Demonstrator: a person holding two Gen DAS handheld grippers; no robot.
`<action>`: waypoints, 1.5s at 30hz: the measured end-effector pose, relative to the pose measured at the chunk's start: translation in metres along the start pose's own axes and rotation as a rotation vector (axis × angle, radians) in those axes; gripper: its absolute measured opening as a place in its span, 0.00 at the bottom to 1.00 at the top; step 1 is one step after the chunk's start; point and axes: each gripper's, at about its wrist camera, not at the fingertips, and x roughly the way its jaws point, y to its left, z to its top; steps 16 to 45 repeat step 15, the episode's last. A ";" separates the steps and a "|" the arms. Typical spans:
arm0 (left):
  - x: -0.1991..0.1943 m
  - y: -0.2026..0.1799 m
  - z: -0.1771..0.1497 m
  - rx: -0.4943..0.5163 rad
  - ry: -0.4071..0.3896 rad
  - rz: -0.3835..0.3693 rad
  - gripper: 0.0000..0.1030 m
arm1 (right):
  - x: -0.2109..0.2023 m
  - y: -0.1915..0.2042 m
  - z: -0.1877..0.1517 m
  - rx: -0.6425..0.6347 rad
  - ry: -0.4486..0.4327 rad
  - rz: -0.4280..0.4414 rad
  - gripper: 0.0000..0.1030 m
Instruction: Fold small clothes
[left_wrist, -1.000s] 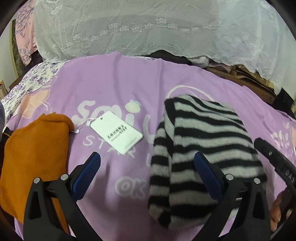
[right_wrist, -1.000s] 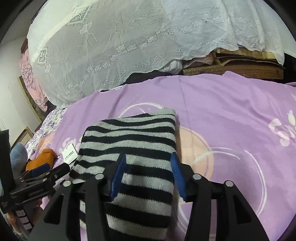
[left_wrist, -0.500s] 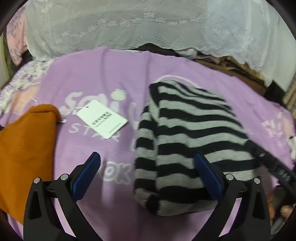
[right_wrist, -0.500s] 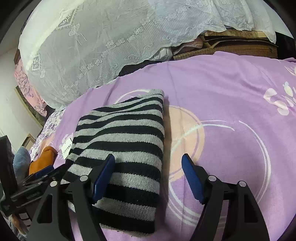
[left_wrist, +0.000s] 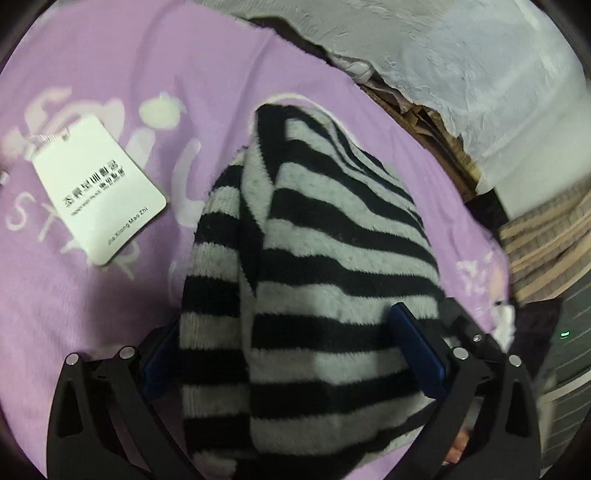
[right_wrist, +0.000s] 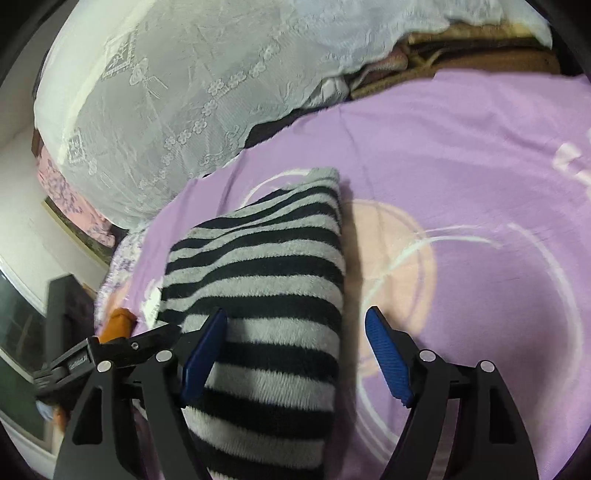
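A folded black-and-grey striped fuzzy garment (left_wrist: 314, 258) lies on the purple bedspread (left_wrist: 110, 74); it also shows in the right wrist view (right_wrist: 266, 280). My left gripper (left_wrist: 291, 354) is open, its blue pads on either side of the garment's near end, the fabric bulging between them. My right gripper (right_wrist: 299, 350) is open; its left pad rests on the garment's near edge and its right pad is over the bare bedspread (right_wrist: 480, 184). The left gripper's black body (right_wrist: 110, 350) shows at the garment's left in the right wrist view.
A white hang tag (left_wrist: 96, 188) lies on the bedspread left of the garment. An orange garment (right_wrist: 118, 325) peeks out at far left. A white lace cover (right_wrist: 184, 92) drapes over a pile behind the bed. Brown folded items (right_wrist: 461, 55) sit at the back right.
My left gripper has moved right and forward, so it now straddles the striped garment's near end. My right gripper opened from its grip on the garment and stays open.
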 end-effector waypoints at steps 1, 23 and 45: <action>0.001 0.000 0.000 0.005 0.009 -0.010 0.96 | 0.004 -0.002 0.001 0.020 0.015 0.017 0.77; -0.035 -0.022 -0.015 0.066 -0.119 -0.011 0.34 | -0.008 0.022 0.000 -0.022 -0.014 0.103 0.48; -0.035 -0.022 -0.015 0.066 -0.119 -0.011 0.34 | -0.008 0.022 0.000 -0.022 -0.014 0.103 0.48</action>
